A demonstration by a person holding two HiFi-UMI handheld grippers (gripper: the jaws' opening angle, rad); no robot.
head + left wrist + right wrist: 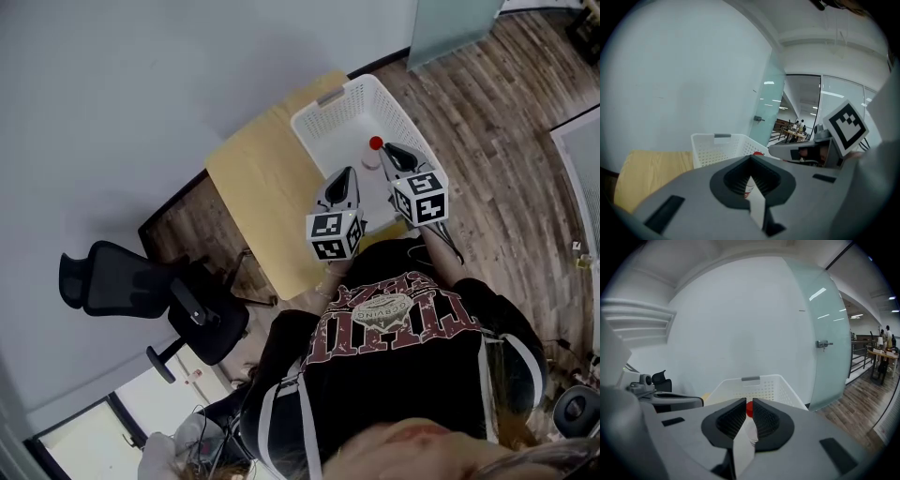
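Bottle [373, 155] — right gripper [386, 148] just beside.

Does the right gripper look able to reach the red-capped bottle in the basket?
Likely yes: the bottle stands just ahead of the right gripper, in line with its narrowly parted jaws; nothing in the basket blocks it.

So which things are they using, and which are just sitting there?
In use: bottle, seen between the jaws of the right hand-held gripper; basket it stands in; left hand-held gripper.
Just sitting there: table under the basket; chair.
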